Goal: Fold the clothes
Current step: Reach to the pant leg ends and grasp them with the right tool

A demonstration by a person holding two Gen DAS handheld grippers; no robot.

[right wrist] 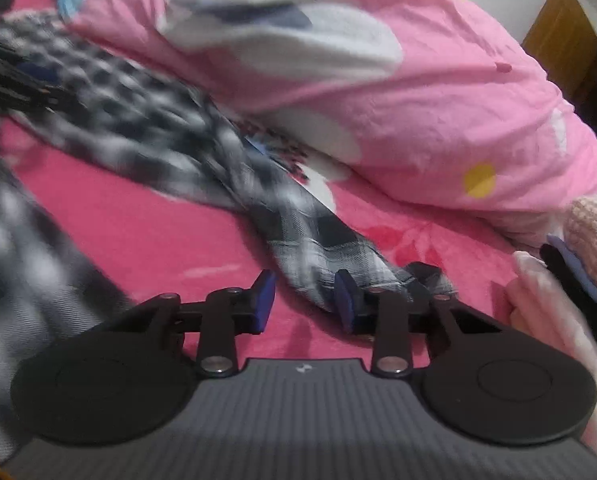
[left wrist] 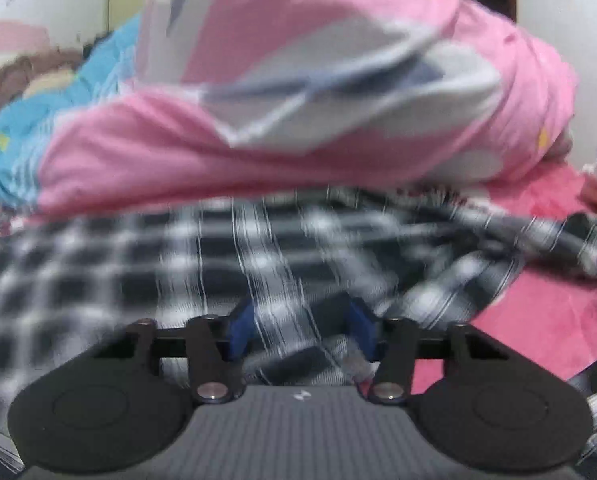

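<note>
The step in hand looks like taking hold of the checked shirt (left wrist: pixel 258 248) to spread or fold it; no fold shows yet.

The shirt lies crumpled on the pink bed sheet (right wrist: pixel 138 232), in front of both tongs. The left tongs (left wrist: pixel 302 330) stand half spread with checked cloth running between the blue pads; the blur hides whether they pinch it. The right tongs (right wrist: pixel 304 300) are half spread, their gap over bare sheet. A twisted sleeve end (right wrist: pixel 338 252) reaches their right pad and lies partly behind it, outside the gap.

Next, I judge, the right tongs need to shift so the sleeve end sits between the pads, then press together.

Counted: one checked shirt, two tongs, one pink quilt (right wrist: pixel 438 100) heaped beyond the shirt, and one small pile of folded things (right wrist: pixel 590 236) right of the right tongs.
</note>
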